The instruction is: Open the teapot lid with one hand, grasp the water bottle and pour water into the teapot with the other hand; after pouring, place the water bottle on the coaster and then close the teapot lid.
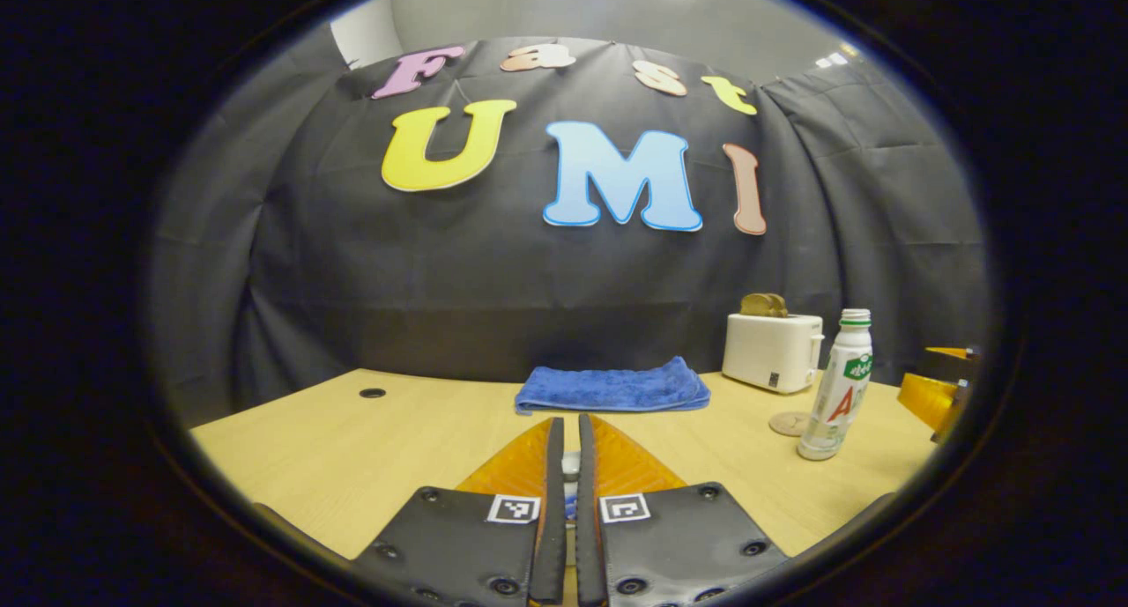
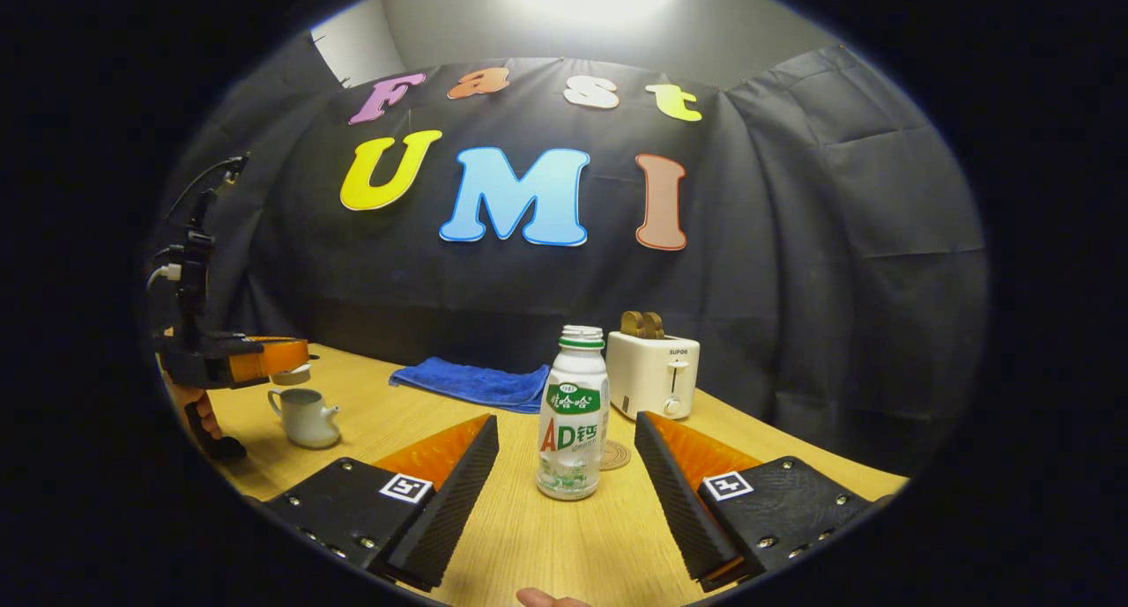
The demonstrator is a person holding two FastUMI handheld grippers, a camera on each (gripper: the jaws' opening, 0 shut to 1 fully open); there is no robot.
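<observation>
Black cloth walls close off the booth behind a pale wooden table [image 1: 352, 448].

Left gripper view: the left gripper [image 1: 565, 475] sits at 6 o'clock with its two fingers drawn nearly together, only a thin slit between them; something small and pale shows in that slit, too hidden to identify. Straight past the fingertips, at 12 o'clock on the table, lies a folded blue towel [image 1: 612, 387]. At 2 o'clock stands a white toaster [image 1: 772, 350] with brown slices of bread [image 1: 763, 305] in its slots. The water bottle [image 1: 837, 387] stands upright at 3 o'clock, just in front of a round coaster [image 1: 787, 423] that lies flat on the wood. The right gripper [image 1: 936, 394] shows at the far 3 o'clock edge.

Right gripper view: the right gripper [image 2: 566, 453] is spread wide, and the water bottle [image 2: 574, 413] stands upright between its fingers, touching neither. The coaster [image 2: 616, 455] peeks out just behind the bottle's base, the toaster [image 2: 654, 373] at 1 o'clock beyond it, the towel [image 2: 474, 383] at 11 o'clock. At 9 o'clock a pale teapot [image 2: 305, 417] stands on the table with its top open; directly above it the left gripper [image 2: 280, 358], held by a hand [image 2: 201, 413], grips the teapot lid [image 2: 289, 376], lifted clear of the pot.
</observation>
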